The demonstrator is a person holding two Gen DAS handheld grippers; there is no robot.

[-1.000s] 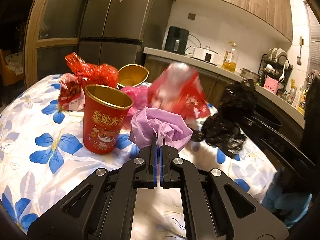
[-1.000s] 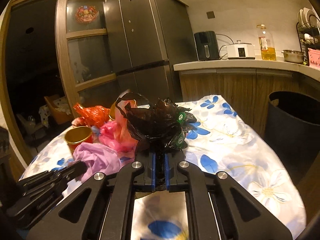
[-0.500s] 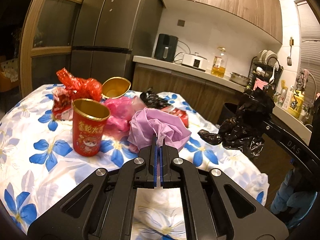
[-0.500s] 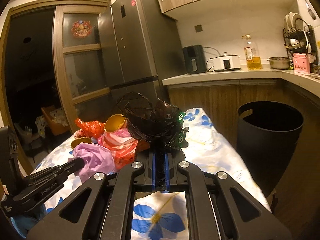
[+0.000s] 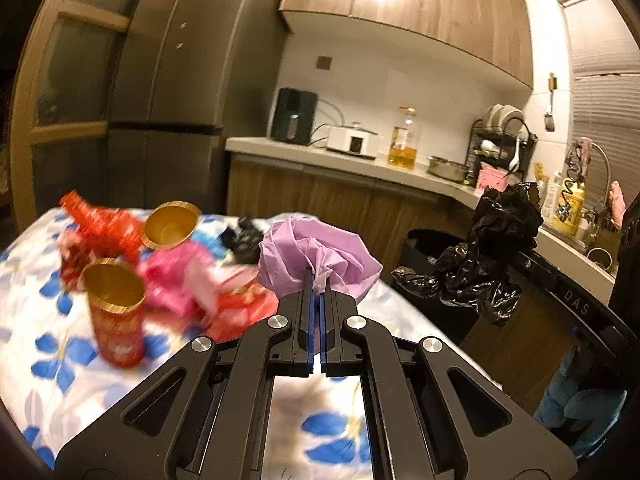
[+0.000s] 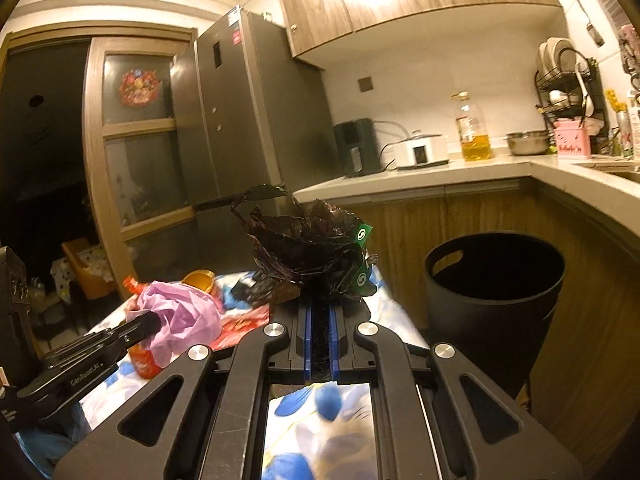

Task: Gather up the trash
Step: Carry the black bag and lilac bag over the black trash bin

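My left gripper (image 5: 318,284) is shut on a crumpled purple plastic bag (image 5: 316,256) and holds it above the table. It also shows in the right wrist view (image 6: 184,316). My right gripper (image 6: 321,300) is shut on a crumpled black plastic bag (image 6: 308,248), held in the air; it also shows in the left wrist view (image 5: 484,256). A black trash bin (image 6: 492,288) stands on the floor to the right of the table, with its open rim in the left wrist view (image 5: 424,236). More trash lies on the table: a red cup (image 5: 114,312), a gold cup (image 5: 170,230), red and pink bags (image 5: 180,280).
The table has a white cloth with blue flowers (image 5: 52,360). A kitchen counter (image 6: 440,176) with appliances and an oil bottle runs behind the bin. A grey fridge (image 6: 248,120) stands behind the table.
Both grippers have lifted with their bags and moved right, toward the bin. The bin now shows larger and closer in the right wrist view.
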